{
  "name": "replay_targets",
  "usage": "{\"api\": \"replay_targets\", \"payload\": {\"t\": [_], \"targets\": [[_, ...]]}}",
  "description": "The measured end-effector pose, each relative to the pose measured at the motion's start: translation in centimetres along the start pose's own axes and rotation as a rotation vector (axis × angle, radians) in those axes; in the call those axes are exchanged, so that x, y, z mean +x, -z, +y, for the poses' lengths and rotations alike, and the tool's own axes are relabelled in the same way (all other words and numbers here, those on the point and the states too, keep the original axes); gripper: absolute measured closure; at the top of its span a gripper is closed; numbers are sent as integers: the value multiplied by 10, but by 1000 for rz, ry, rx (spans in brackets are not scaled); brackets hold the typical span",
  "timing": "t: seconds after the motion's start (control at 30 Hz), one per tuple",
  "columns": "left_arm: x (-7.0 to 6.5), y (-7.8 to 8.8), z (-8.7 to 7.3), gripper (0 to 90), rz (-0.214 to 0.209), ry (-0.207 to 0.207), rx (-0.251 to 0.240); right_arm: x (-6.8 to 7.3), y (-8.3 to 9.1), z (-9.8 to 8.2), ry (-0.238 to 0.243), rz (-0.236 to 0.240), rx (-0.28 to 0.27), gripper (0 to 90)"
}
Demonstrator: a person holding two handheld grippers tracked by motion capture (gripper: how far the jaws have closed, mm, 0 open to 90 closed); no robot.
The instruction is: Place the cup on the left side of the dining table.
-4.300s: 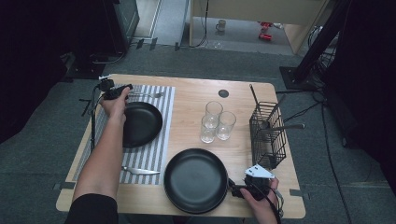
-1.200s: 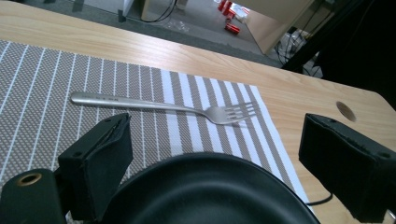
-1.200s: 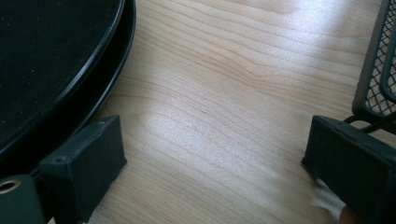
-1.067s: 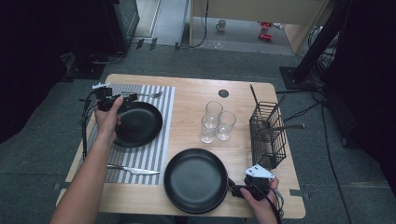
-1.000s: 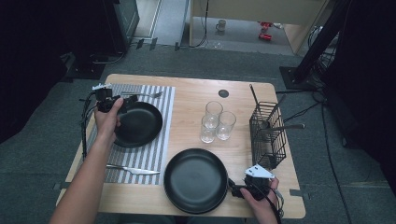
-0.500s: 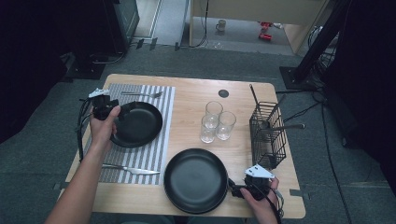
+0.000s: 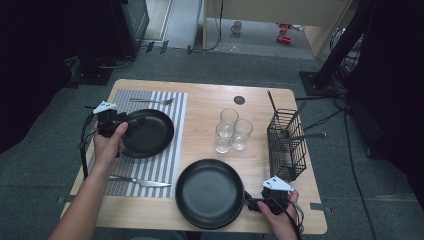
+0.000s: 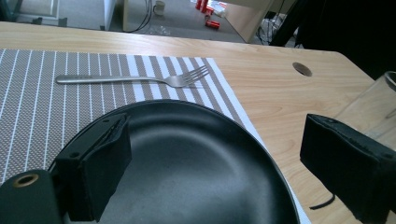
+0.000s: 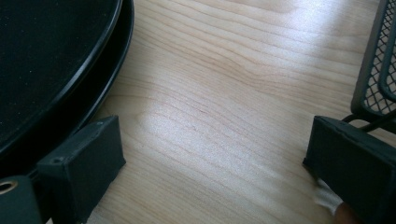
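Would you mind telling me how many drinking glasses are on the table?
3, clustered at the table's middle, left of the wire basket: rear glass, right glass, front-left glass. None seems hidden.

Left gripper [image 7: 131, 124]: black body, pale grey three-cornered plate on top, black cable looping off its outer side. In the left gripper view [image 8: 212, 163] its two jaws are blocky, matte black, flat-faced; a brass-coloured eyelet sits on the housing at bottom left. Right gripper [image 7: 250, 205]: same build, black with grey three-cornered plate, black cable trailing from it. In the right gripper view [image 9: 212, 158] it has the same chunky black jaws and a brass-ringed hole at lower left. Both forearms bare, no sleeves or gloves visible.
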State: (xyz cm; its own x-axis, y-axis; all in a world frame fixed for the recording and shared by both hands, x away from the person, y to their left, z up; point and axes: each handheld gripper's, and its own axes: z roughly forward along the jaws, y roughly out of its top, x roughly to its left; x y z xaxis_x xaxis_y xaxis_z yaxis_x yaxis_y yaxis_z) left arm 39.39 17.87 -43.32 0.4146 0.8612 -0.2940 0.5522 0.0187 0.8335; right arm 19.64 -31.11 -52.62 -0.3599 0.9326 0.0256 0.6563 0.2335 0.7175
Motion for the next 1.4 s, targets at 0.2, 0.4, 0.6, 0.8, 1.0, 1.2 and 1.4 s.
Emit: {"api": "replay_targets", "payload": {"t": [0.2,0.4,0.6,0.8,1.0,1.2,1.4], "targets": [[-7,9,-10,92,-4,-16,-5,0,0,0,-4,-4,1,38],[-13,19,-21,93,-7,-27,-4,1,1,0,-14,-12,1,37],[-13,28,-32,92,3,-45,3,-3,3,-2,-57,-5,-22,60],[-16,37,-40,93,9,-65,-2,-5,7,-4,-83,1,-35,73],[-23,44,-49,93,2,-86,-5,-5,14,-1,-102,45,-46,75],[-27,49,-59,93,-5,-85,-4,1,23,9,-109,66,-76,79],[-34,53,-70,93,-5,-106,-5,12,32,26,-95,91,-109,79]]}}
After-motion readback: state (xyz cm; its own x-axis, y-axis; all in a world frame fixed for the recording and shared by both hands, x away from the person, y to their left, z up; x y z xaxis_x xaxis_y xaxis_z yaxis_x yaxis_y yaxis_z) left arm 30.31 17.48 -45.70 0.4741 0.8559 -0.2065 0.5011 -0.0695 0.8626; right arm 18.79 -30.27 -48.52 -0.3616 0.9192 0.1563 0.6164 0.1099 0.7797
